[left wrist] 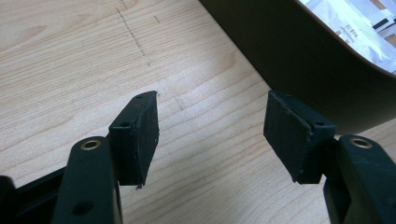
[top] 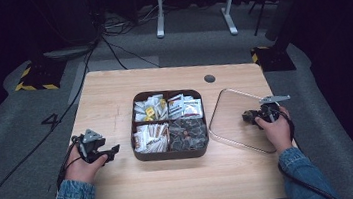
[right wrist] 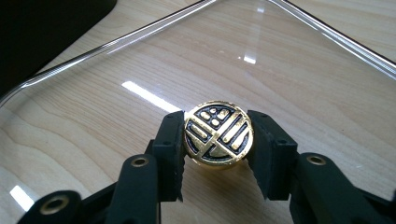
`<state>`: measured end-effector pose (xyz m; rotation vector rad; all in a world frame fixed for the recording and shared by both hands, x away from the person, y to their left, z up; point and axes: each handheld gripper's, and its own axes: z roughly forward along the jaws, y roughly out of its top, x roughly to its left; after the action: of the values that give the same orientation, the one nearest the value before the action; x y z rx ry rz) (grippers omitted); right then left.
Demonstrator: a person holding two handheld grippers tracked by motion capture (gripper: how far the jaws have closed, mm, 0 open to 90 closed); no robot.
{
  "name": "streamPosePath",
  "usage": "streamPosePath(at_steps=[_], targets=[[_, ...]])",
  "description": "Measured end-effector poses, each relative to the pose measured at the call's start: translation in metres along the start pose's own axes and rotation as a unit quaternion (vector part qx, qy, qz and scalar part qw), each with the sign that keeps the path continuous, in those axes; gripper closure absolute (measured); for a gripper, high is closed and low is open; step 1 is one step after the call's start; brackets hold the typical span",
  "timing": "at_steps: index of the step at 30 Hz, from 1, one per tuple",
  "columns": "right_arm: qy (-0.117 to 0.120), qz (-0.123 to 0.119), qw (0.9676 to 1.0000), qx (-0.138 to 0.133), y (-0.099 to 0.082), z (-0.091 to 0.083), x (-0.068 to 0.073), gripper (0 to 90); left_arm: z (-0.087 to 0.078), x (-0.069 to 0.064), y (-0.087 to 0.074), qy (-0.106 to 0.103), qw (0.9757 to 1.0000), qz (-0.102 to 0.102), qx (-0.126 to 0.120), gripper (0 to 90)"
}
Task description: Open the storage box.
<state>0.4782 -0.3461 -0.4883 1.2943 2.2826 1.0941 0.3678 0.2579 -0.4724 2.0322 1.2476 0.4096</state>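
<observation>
My right gripper (right wrist: 217, 156) is shut on a round gold-and-black knob (right wrist: 218, 135), which stands up from a clear glass lid (right wrist: 140, 60) lying flat on the wooden table. In the high view the right gripper (top: 253, 117) rests on that lid (top: 234, 115), to the right of the box. A dark brown box (top: 171, 153) with four compartments of sachets and packets sits mid-table. My left gripper (top: 114, 151) lies on the table to the left of the box; its jaws stand open over bare wood (left wrist: 210, 135), with the box wall (left wrist: 299, 60) just ahead.
A round cable hole (top: 209, 78) is set in the table's far edge. Cables run over the grey carpet to the left. A white stand (top: 193, 2) is on the floor behind the table. Bare wood lies in front of the box.
</observation>
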Motion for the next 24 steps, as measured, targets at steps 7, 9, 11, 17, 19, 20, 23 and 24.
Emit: streamPosePath(at_steps=[7, 9, 11, 17, 19, 20, 23, 24], targets=[[-0.001, 0.001, 1.0, -0.007, -0.0052, 0.0016, -0.0001, 58.7, -0.0003, -0.0003, 0.0, -0.005, 1.0, -0.002, -0.002, 36.4], [-0.002, 0.001, 1.0, -0.007, -0.0053, 0.0015, 0.0, 58.7, -0.0005, -0.0004, 0.0, -0.005, 1.0, -0.003, -0.003, 36.4], [-0.004, 0.0, 1.0, -0.007, -0.0058, 0.0015, 0.0007, 58.6, -0.0011, -0.0004, 0.0003, -0.008, 1.0, -0.004, -0.002, 36.4], [-0.005, 0.004, 0.9998, -0.021, -0.0077, 0.0026, 0.0006, 51.2, -0.001, -0.0012, 0.0003, -0.007, 1.0, -0.002, -0.004, 36.4], [-0.01, 0.006, 0.9994, -0.034, -0.0085, 0.0032, 0.0, 44.0, -0.0008, -0.0017, 0.0007, -0.008, 0.9999, -0.004, -0.006, 36.4], [-0.012, 0.005, 0.9993, -0.036, -0.0084, 0.0031, -0.0001, 42.1, -0.001, -0.0015, 0.0011, -0.012, 0.9999, -0.005, -0.005, 36.4], [-0.014, 0.006, 0.9991, -0.04, -0.0079, 0.002, 0.0, 40.0, -0.0007, -0.0012, 0.0014, -0.013, 0.9999, -0.006, -0.008, 36.5], [-0.016, 0.005, 0.999, -0.042, -0.0072, 0.0, 0.0011, 38.4, -0.0006, -0.0012, 0.0018, -0.014, 0.9998, -0.008, -0.009, 36.4]])
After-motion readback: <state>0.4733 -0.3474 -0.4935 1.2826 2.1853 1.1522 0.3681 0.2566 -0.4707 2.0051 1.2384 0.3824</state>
